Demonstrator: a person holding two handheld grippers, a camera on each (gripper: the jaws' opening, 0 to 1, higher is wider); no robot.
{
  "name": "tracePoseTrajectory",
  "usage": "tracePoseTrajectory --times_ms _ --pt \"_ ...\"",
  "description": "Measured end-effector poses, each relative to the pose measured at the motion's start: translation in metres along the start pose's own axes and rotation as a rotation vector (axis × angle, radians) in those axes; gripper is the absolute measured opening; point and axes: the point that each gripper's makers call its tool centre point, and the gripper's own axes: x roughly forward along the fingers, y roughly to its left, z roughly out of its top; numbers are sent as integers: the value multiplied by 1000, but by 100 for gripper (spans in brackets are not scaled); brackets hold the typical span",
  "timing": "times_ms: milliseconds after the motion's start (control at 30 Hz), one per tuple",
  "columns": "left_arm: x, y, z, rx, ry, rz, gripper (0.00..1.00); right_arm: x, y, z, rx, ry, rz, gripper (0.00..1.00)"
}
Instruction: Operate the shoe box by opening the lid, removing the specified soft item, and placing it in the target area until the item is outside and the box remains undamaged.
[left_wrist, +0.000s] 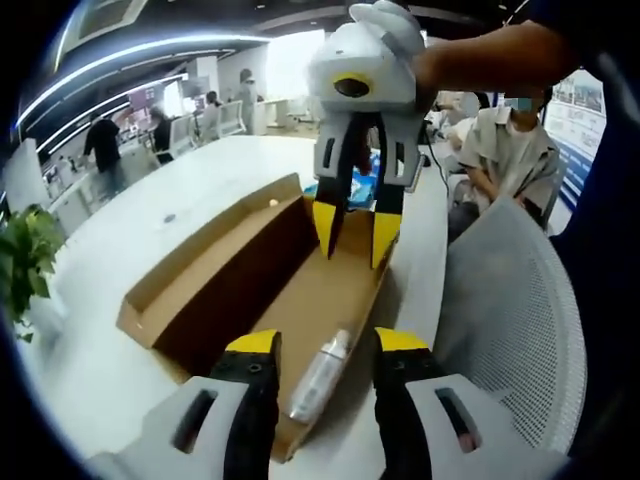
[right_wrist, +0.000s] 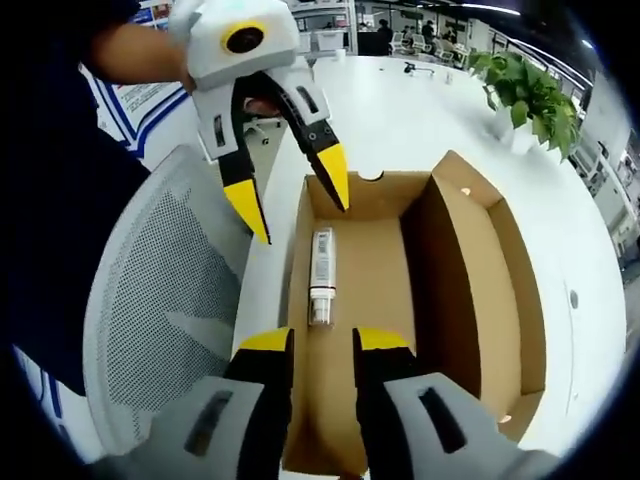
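Hovering open and empty, both grippers, left (left_wrist: 325, 355) and right (right_wrist: 322, 345), frame a white squeezable tube (right_wrist: 321, 274) lying mid-frame inside the opened brown cardboard shoe box (right_wrist: 500, 270); grasping it likely comes next.

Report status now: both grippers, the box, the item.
Left gripper open, right gripper open, both above shoe box. Lid open. Tube lies inside, untouched. Nothing blocking.
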Motion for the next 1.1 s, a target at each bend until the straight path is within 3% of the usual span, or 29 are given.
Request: tracePoseTrajectory --times_ms 300,467,533,800,1100 --pt "2 -1 -7 -20 1 -10 35 42 -6 -5 -13 60 57 20" --pt "2 2 -7 -26 -5 -10 35 60 -8 -11 30 106 92 20" --pt "2 3 -8 -30 -7 -9 35 66 -7 -14 -14 141 100 20" --pt "0 6 -10 -37 -12 -3 35 80 -8 -8 -28 155 132 19" --pt "0 9 -12 -41 -10 5 34 96 -6 -15 -37 201 162 18"
